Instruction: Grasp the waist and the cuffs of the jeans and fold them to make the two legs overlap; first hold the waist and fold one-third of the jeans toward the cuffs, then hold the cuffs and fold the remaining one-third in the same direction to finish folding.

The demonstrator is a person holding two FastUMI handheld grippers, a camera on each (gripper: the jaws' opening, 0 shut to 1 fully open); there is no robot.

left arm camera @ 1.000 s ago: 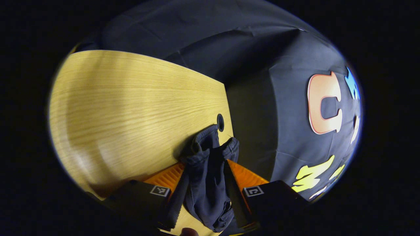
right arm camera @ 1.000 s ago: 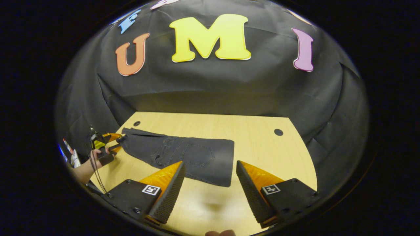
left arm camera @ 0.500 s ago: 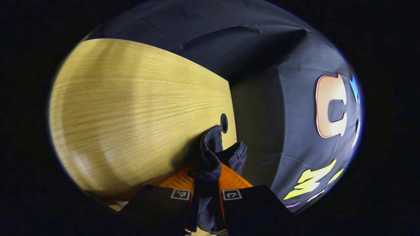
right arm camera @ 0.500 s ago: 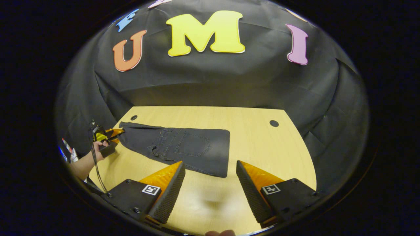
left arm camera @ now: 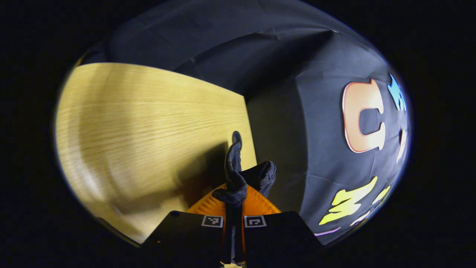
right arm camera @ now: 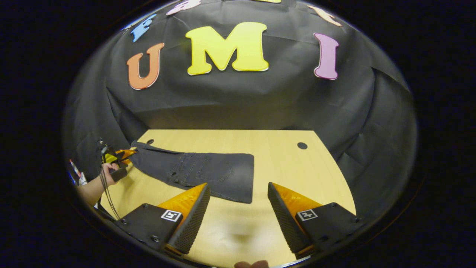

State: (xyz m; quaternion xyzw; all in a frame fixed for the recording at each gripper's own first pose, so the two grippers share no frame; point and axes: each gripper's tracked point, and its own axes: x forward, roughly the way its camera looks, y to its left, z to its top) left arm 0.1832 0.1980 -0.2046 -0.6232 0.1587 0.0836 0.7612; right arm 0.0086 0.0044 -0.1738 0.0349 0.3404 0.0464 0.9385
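Dark jeans (right arm camera: 200, 172), cuffs (left arm camera: 238, 178) clamped in left gripper (left arm camera: 234, 203)

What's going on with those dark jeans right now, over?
Left gripper shut on jeans cuffs. Right gripper open, empty, above table. Nothing in the way.

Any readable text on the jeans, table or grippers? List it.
jeans: no readable text; stitching and pocket are too small to show any.
table: none.
left gripper and right gripper: square code markers on the bodies, patterns rather than words or numbers.
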